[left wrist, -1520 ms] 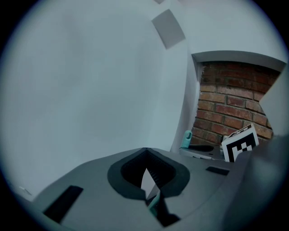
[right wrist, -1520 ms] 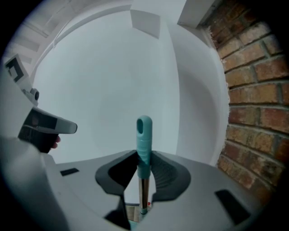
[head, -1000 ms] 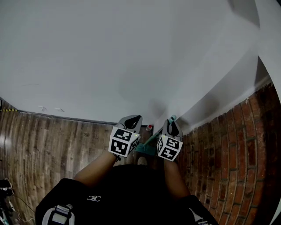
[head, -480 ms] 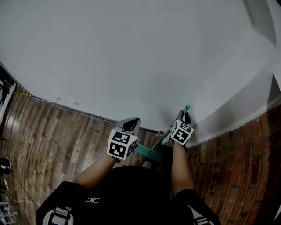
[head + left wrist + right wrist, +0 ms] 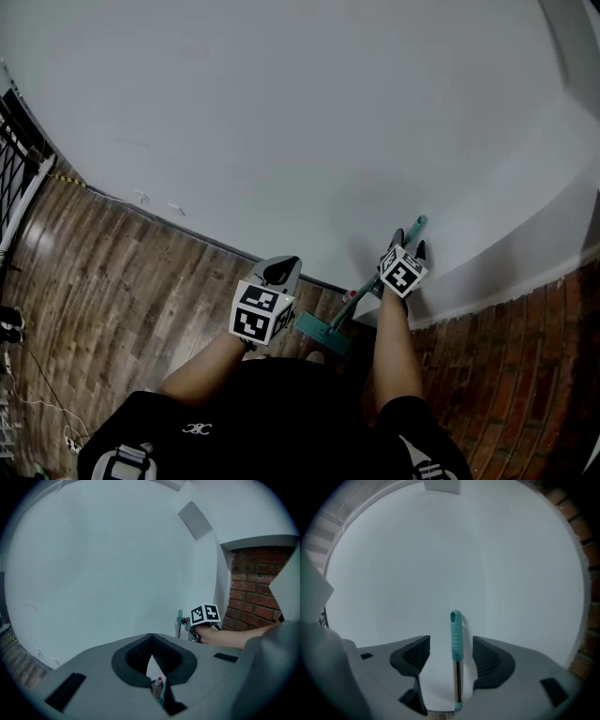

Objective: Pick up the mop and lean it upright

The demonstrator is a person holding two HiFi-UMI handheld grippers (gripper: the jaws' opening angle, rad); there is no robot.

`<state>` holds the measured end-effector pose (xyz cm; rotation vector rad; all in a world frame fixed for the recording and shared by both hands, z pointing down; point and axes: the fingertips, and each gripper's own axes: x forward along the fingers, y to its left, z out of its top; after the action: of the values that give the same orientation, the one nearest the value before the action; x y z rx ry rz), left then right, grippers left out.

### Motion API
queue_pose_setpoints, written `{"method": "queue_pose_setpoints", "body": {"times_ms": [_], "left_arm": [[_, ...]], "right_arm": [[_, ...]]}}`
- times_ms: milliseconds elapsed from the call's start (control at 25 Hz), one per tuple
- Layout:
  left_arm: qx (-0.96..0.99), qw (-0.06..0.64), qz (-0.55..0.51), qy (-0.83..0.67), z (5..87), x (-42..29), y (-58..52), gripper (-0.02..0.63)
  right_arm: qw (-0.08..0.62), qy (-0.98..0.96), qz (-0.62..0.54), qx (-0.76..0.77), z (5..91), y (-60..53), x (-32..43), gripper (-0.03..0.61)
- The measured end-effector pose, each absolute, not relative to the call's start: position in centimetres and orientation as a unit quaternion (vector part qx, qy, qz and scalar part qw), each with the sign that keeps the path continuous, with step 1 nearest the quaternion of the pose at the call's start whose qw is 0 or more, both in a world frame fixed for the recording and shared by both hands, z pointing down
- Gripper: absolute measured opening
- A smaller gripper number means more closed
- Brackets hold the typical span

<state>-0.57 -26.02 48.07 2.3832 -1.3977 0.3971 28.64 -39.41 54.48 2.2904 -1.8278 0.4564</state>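
The mop leans against the white wall, its teal head (image 5: 323, 331) on the floor and its teal grip (image 5: 419, 223) up against the wall. My right gripper (image 5: 410, 242) is at the top of the handle. In the right gripper view the handle (image 5: 455, 639) stands upright between the two pads without touching either. These jaws have just been opening, and the right gripper (image 5: 451, 645) is open. My left gripper (image 5: 281, 272) hovers left of the mop head, shut and empty. The left gripper view looks past its closed tips (image 5: 151, 637) to the right gripper's marker cube (image 5: 205, 615).
A white wall (image 5: 281, 112) fills the far side. A red brick wall (image 5: 525, 375) meets it at the right. Wooden floor (image 5: 112, 281) spreads to the left, with a black railing (image 5: 19, 159) at the far left edge.
The right gripper has carried the mop's handle up and to the right until it reached the wall, and its jaws have parted from the handle. The left gripper has stayed near the mop head.
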Motion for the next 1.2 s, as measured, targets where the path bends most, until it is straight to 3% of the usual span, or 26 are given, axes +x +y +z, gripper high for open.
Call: {"method": "queue_pose_setpoints", "body": {"times_ms": [160, 200, 240, 280, 680, 1200], "left_arm": [[0.838, 0.172, 0.14, -0.499, 47.9, -1.1, -26.1, -0.004], [0.838, 0.171, 0.141, -0.499, 48.0, -1.1, -26.1, -0.004], [0.839, 0.172, 0.141, -0.497, 48.0, -1.1, -26.1, -0.005], [0.84, 0.175, 0.14, -0.494, 48.1, -0.9, -26.1, -0.003], [0.876, 0.186, 0.128, -0.427, 48.1, 4.1, -26.5, -0.004], [0.913, 0.168, 0.138, -0.345, 48.1, 8.7, -25.5, -0.003]], "right_arm": [[0.065, -0.617, 0.153, 0.769, 53.1, -38.5, 27.7, 0.274], [0.06, -0.622, 0.152, 0.766, 52.7, -38.0, 27.3, 0.218], [0.057, -0.627, 0.15, 0.763, 52.2, -37.3, 26.8, 0.034], [0.057, -0.635, 0.148, 0.756, 51.6, -36.6, 26.1, 0.014], [0.03, -0.704, 0.074, 0.706, 42.3, -27.5, 21.8, 0.014], [0.04, -0.626, 0.104, 0.772, 44.8, -17.2, 24.7, 0.014]]}}
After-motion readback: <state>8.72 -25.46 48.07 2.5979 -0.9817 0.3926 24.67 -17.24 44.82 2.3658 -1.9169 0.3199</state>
